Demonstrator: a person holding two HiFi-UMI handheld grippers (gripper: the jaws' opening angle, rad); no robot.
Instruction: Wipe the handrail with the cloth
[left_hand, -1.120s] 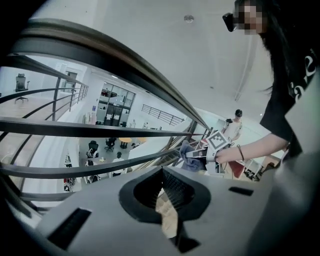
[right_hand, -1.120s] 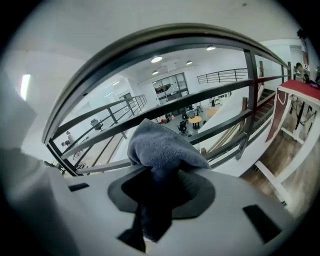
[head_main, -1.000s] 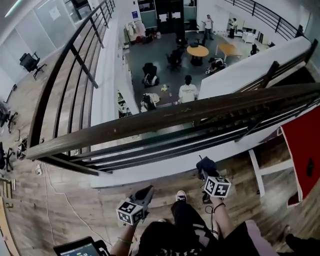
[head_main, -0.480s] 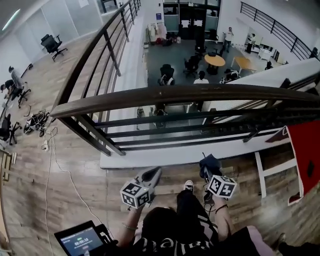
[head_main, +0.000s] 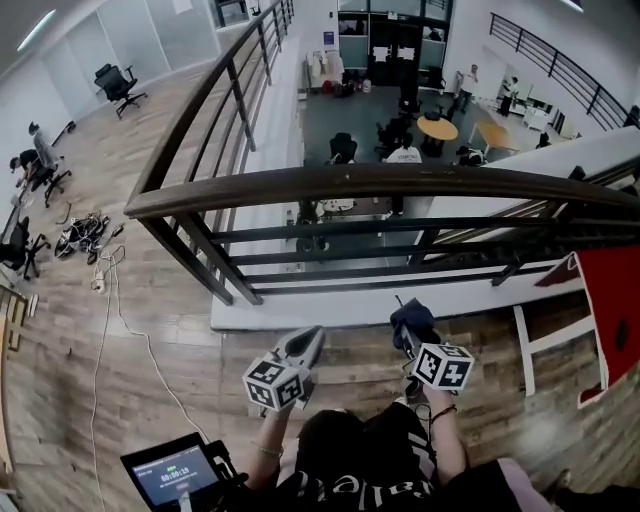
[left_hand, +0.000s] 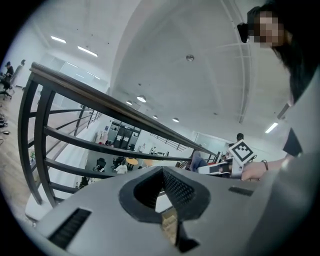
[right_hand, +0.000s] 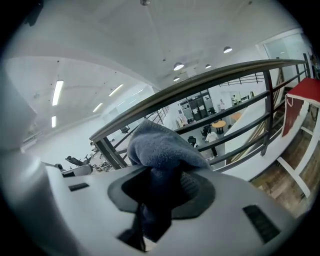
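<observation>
The dark brown handrail (head_main: 380, 182) runs across the head view on black bars, above and beyond both grippers. My right gripper (head_main: 410, 322) is shut on a blue-grey cloth (head_main: 412, 318), held low in front of the body and apart from the rail. In the right gripper view the cloth (right_hand: 160, 145) bulges out of the jaws of the right gripper (right_hand: 162, 175), with the handrail (right_hand: 200, 82) behind it. My left gripper (head_main: 303, 347) is shut with nothing in it. In the left gripper view, the left gripper (left_hand: 163, 174) points up at the handrail (left_hand: 115, 106).
Beyond the railing is a drop to a lower floor with tables, chairs and people (head_main: 405, 152). A red panel (head_main: 612, 300) and a white frame (head_main: 524, 345) stand at the right. Cables (head_main: 85, 235) lie on the wood floor at left. A tablet screen (head_main: 168, 470) sits at bottom left.
The head view has swung left and levelled, so the handrail now lies straighter and higher in the picture. Both grippers stay low near the body, and the cloth remains in the right one.
</observation>
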